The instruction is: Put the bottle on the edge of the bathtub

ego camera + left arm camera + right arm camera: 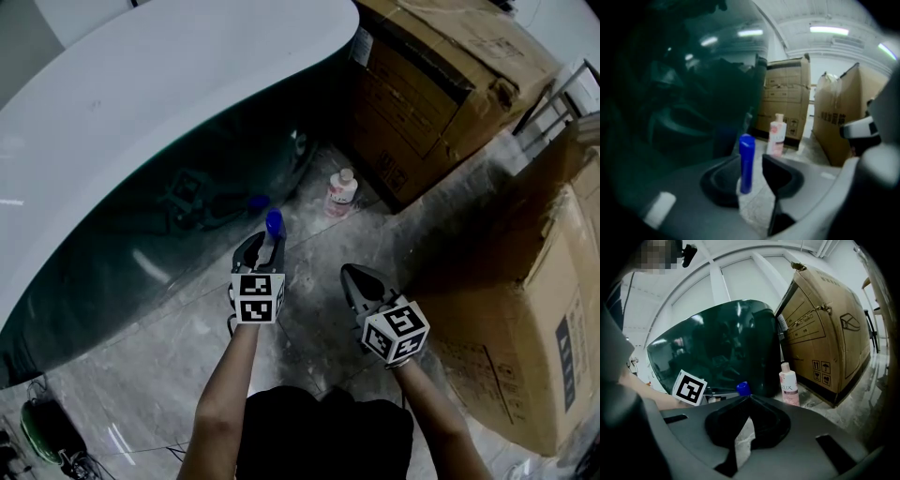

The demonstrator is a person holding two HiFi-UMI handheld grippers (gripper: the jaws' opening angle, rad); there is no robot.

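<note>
A slim blue bottle [273, 225] [746, 164] stands upright on the floor beside the dark side of the bathtub [169, 216]. My left gripper [265, 246] [751, 161] is around it. The bottle rests against the left jaw, and a gap shows between it and the right jaw. A pink-and-white bottle [341, 190] [776, 135] [789, 384] stands farther ahead, near the boxes. My right gripper [349, 272] [749, 398] hangs to the right with its jaw tips together and nothing in it. From the right gripper view only the blue bottle's cap [743, 388] shows. The tub's white rim [141, 103] lies up and to the left.
Large cardboard boxes [441, 84] stand ahead on the right, and another box [525, 309] is close on the right. Cables and a green object [42, 431] lie on the floor at the lower left. The floor is pale marble tile.
</note>
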